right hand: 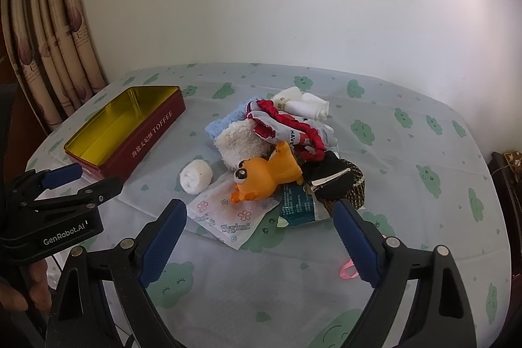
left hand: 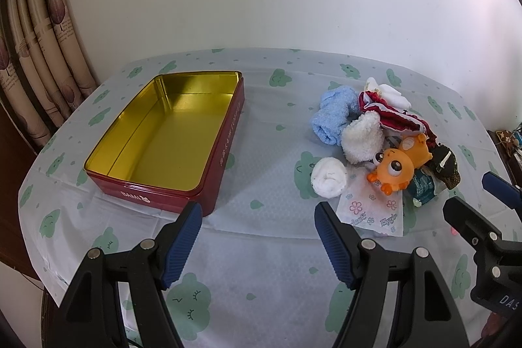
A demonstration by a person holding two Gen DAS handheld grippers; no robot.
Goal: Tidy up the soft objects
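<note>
Right gripper (right hand: 261, 237), blue-padded jaws spread wide and empty, hovers over a flowered tissue packet (right hand: 225, 217). Just beyond lies an orange rubber toy (right hand: 267, 176); far left, an open red toffee tin (right hand: 130, 132).

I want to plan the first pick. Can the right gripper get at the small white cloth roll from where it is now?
Probably yes. The right gripper is open and empty, and the white cloth roll lies apart from the pile, with only bare tablecloth before it. The left gripper is near.

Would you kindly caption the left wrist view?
Open left gripper hovers between empty toffee tin and pile of soft toys.
</note>
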